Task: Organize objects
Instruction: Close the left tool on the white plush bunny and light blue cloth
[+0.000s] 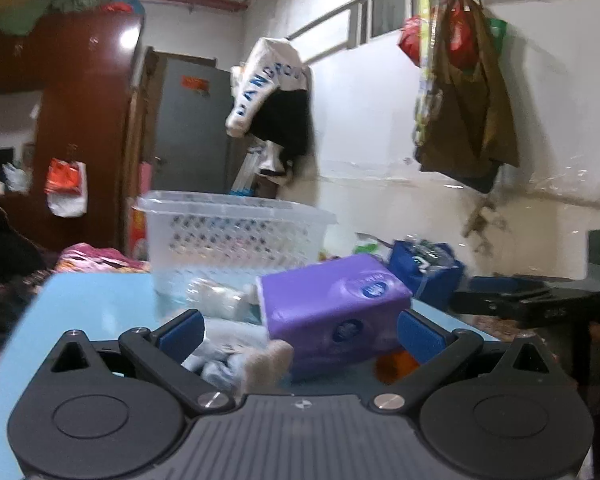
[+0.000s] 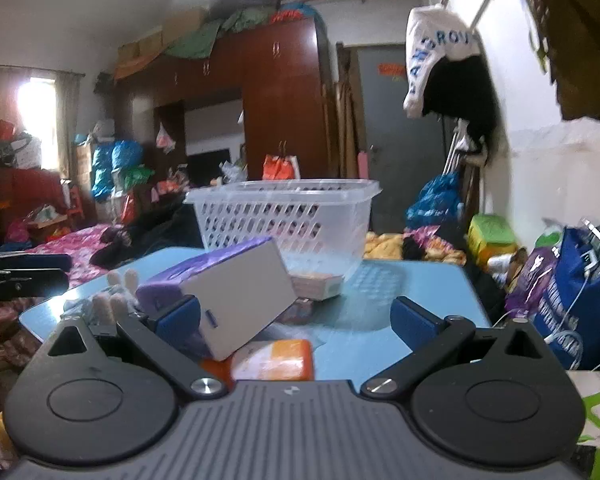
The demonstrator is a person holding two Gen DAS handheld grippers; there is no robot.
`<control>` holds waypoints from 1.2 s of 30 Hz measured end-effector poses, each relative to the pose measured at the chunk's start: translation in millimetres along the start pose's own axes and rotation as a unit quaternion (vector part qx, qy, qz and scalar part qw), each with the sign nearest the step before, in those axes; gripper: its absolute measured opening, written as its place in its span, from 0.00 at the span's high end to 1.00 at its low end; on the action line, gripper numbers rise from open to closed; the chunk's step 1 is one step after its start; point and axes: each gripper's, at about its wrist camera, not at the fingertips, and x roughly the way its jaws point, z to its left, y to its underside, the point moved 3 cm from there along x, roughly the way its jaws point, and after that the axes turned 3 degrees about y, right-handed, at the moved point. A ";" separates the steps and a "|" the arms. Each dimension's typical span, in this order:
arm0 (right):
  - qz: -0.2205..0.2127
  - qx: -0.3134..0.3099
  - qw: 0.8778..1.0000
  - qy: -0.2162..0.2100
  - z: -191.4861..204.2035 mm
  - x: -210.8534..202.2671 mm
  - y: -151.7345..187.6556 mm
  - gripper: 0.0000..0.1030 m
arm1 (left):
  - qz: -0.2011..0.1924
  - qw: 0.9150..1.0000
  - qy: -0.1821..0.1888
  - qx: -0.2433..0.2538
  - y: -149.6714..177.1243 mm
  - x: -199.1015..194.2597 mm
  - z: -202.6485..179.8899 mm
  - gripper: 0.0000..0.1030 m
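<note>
Pretty cluttered bedroom: dark red wardrobe (image 2: 276, 104), grey door (image 2: 400, 128), bags hanging on the white wall (image 1: 464, 92), pink bedding (image 2: 72, 244) off to the side. Light blue desk (image 2: 416, 292) in the middle, with a clear plastic basket (image 1: 236, 236) sitting toward the far edge. Purple tissue pack (image 1: 336, 304) tilted up near the front, propped on other stuff, just in front of the basket. Orange packet (image 2: 276, 360) lying flat beside it, pile of socks (image 1: 240, 360) on the other side. Left tongs (image 1: 300, 332) spread wide, grasping nothing, straddling the pack and socks. Right tongs (image 2: 296, 320) also released, wide apart. Bare blue surface toward the desk's right edge; blue bag (image 2: 576, 292) just past it.
</note>
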 end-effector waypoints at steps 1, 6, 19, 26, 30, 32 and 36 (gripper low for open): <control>0.005 0.004 1.000 -0.002 0.3 1.2 1.3 0.00 | 0.004 1.000 0.003 0.006 2.3 4.3 -2.9 0.00; 0.022 0.019 0.999 -0.032 -3.0 1.5 3.9 0.00 | 0.019 0.999 0.012 0.033 10.6 13.9 -14.3 0.02; 0.024 -0.011 1.000 -0.013 13.5 -12.0 18.2 0.00 | 0.013 0.999 -0.024 0.039 19.3 -15.2 -4.3 0.08; 0.038 -0.028 0.993 -0.107 61.7 -2.6 24.2 0.03 | 0.021 0.998 -0.058 0.031 26.6 -37.7 28.6 0.08; 0.056 -0.035 0.988 -0.140 86.0 20.3 29.9 0.12 | 0.038 0.997 -0.069 0.012 34.7 -40.0 56.8 0.08; 0.065 -0.033 0.987 -0.146 93.0 33.7 30.8 0.17 | 0.043 0.996 -0.075 0.009 39.4 -39.5 65.9 0.08; 0.071 -0.034 0.985 -0.156 111.9 50.8 33.8 0.24 | 0.044 0.997 -0.057 0.010 44.4 -37.0 74.6 0.10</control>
